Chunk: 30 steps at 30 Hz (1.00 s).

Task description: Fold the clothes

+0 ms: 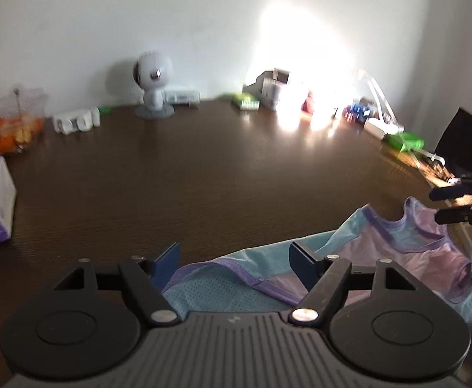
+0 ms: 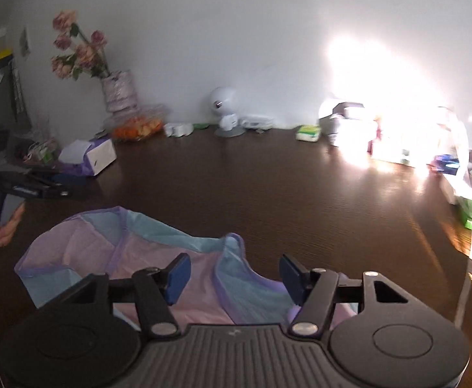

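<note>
Garment [image 1: 261,278] loose on table [image 1: 203,177] under both parted, empty grippers, left [image 1: 234,260] and right [image 2: 232,274].

Home: flower vase [image 2: 118,92], cluttered table [image 2: 268,187]

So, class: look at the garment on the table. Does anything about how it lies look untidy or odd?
Yes. The pastel vest lies rumpled on the dark table, its blue back panel bunched up in a ridge and edges uneven, not a neat fold. Nothing looks spilled or damaged.
</note>
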Each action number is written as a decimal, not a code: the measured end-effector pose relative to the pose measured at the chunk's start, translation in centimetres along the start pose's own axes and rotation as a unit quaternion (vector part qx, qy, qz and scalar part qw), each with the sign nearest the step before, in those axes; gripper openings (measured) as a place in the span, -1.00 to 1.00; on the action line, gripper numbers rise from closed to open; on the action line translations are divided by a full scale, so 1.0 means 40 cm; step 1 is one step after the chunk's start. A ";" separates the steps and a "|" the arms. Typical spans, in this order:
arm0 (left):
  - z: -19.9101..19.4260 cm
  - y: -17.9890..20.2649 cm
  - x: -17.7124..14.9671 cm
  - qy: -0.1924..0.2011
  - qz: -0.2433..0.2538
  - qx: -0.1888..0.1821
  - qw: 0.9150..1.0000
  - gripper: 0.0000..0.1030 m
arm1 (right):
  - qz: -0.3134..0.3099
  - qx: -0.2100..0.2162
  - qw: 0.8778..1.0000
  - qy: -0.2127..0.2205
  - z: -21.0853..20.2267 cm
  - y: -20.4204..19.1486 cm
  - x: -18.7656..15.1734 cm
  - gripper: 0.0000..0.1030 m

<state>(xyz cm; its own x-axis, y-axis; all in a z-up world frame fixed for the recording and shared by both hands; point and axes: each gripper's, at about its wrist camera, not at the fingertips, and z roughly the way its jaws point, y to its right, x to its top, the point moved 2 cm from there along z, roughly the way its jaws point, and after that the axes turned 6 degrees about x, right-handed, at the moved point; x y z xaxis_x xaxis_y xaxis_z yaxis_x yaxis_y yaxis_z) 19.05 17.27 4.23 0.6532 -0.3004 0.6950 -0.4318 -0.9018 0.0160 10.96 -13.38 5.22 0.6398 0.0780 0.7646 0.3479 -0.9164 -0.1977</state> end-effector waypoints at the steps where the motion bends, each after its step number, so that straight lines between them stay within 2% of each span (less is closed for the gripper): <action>1: 0.032 0.009 0.001 -0.017 0.004 0.002 1.000 0.25 | -0.001 -0.007 1.000 -0.018 0.053 0.001 0.018 -0.07; 3: 0.067 0.010 -0.011 -0.028 0.011 0.014 0.999 0.25 | -0.002 -0.020 0.999 -0.046 0.138 0.006 0.043 -0.10; 6: 0.080 0.004 -0.032 -0.020 0.008 0.028 0.999 0.02 | 0.009 -0.014 0.998 -0.055 0.190 0.025 0.040 -0.12; 8: 0.075 -0.009 -0.038 -0.010 -0.006 0.024 1.000 -0.42 | 0.028 -0.012 0.998 -0.062 0.211 0.039 0.030 -0.37; 9: 0.071 -0.017 -0.039 -0.009 -0.017 0.014 1.000 -0.70 | 0.034 -0.010 0.997 -0.067 0.220 0.044 0.024 -0.70; 12: 0.056 -0.035 -0.046 0.007 -0.039 -0.005 0.999 -0.87 | 0.039 0.001 0.997 -0.061 0.210 0.040 0.004 -0.93; 21: -0.035 -0.022 -0.067 0.051 -0.071 -0.004 0.996 -0.91 | 0.025 0.012 1.000 0.000 0.089 -0.008 0.010 -0.94; 28: -0.190 0.031 -0.169 0.092 -0.076 0.028 0.992 -0.92 | -0.010 0.026 1.000 0.010 -0.022 -0.090 -0.056 -0.94; 30: -0.215 0.040 -0.207 0.088 -0.089 0.024 0.992 -0.92 | -0.014 0.034 0.999 0.007 -0.045 -0.109 -0.088 -0.94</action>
<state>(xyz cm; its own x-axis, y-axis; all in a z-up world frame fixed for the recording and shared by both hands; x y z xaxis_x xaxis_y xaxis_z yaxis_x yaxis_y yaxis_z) 7.61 20.99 4.69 0.5954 -0.0797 0.7995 -0.2869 -0.9506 0.1189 5.96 -10.38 4.48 0.6202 0.0972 0.7784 0.4114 -0.8852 -0.2172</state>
